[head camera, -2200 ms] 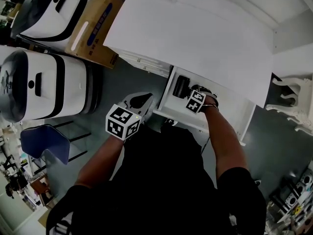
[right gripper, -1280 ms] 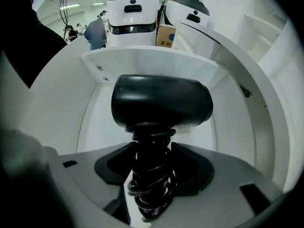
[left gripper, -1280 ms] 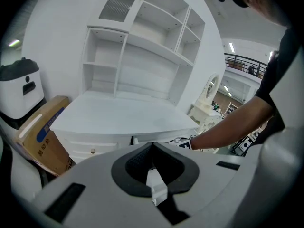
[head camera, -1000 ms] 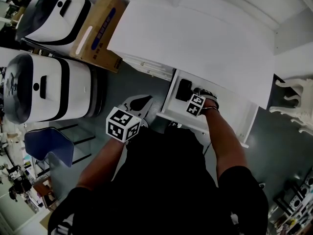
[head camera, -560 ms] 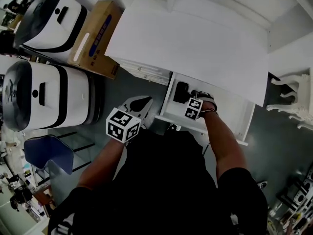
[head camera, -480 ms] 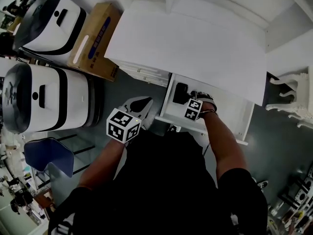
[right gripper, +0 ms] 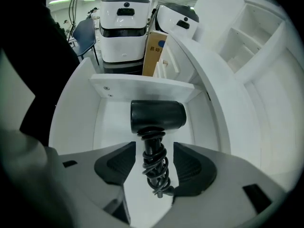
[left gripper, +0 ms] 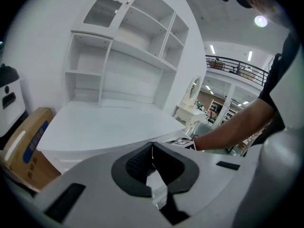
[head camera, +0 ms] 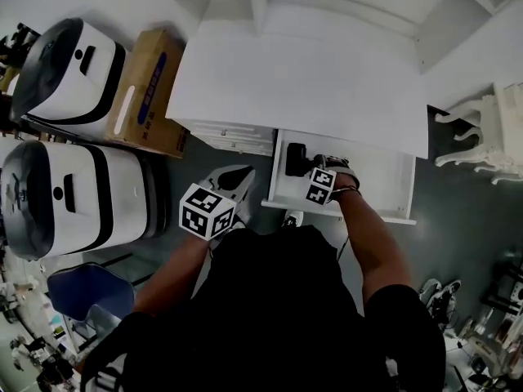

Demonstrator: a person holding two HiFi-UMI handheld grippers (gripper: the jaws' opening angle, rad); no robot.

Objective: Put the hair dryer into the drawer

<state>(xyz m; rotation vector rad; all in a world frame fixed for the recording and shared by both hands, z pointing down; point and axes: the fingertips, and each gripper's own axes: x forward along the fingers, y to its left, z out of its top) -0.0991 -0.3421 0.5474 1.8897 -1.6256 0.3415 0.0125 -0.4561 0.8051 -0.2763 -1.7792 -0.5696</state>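
Hair dryer (right gripper: 157, 114) in drawer (right gripper: 142, 85), partly hidden overhead — right gripper (right gripper: 154, 148) jaws apart, left gripper (left gripper: 152, 147) jaws together

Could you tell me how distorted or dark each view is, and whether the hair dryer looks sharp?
Head view: strong fisheye, the desk edges bow, the person's dark torso fills the bottom. Left gripper view: black vignetted corners, lamp glare top right. Right gripper view: hair dryer sharp, evenly lit.

The hair dryer (right gripper: 157, 114) looks matt black plastic, the drawer (right gripper: 114, 127) smooth white.
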